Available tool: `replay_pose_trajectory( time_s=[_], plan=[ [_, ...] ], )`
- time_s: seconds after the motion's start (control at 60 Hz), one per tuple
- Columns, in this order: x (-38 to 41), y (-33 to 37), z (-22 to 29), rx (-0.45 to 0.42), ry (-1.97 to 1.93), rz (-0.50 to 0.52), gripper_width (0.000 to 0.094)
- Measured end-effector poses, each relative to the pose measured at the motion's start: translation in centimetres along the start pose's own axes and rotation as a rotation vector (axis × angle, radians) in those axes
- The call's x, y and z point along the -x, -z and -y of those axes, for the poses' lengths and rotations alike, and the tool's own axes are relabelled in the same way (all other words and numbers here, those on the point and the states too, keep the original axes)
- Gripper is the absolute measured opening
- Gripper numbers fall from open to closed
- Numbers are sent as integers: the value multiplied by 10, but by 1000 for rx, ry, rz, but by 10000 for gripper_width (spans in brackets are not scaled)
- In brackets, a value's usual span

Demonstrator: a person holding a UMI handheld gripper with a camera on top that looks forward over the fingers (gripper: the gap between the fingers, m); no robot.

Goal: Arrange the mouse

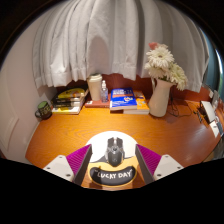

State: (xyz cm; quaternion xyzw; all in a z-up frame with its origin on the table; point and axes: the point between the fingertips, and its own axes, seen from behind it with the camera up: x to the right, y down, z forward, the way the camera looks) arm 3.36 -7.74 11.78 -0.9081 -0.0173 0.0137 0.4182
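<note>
A black mouse (114, 150) lies on a round white mouse mat (113, 138) with a black wrist rest (112, 174) marked "LUCKY DAY". The mat sits on a wooden table (70, 135). My gripper (113, 160) is open, one finger on either side of the mat. The mouse stands between the fingers (82, 160) with a gap on each side. The purple pads show beside the fingers.
At the back of the table are a white vase of flowers (160, 95), blue books (124, 98), a small pale box (96, 88) and a stack of books (68, 101). White curtains (90, 40) hang behind. Some items lie at the far right (207, 110).
</note>
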Motion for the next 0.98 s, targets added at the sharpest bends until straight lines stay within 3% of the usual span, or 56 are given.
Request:
replay_pose_trajectory(
  time_s=[0.433,0.983],
  plan=[
    [6,146,13,-130,-3,58,864],
    [7,178,13,-168,-14,65,852]
  ],
)
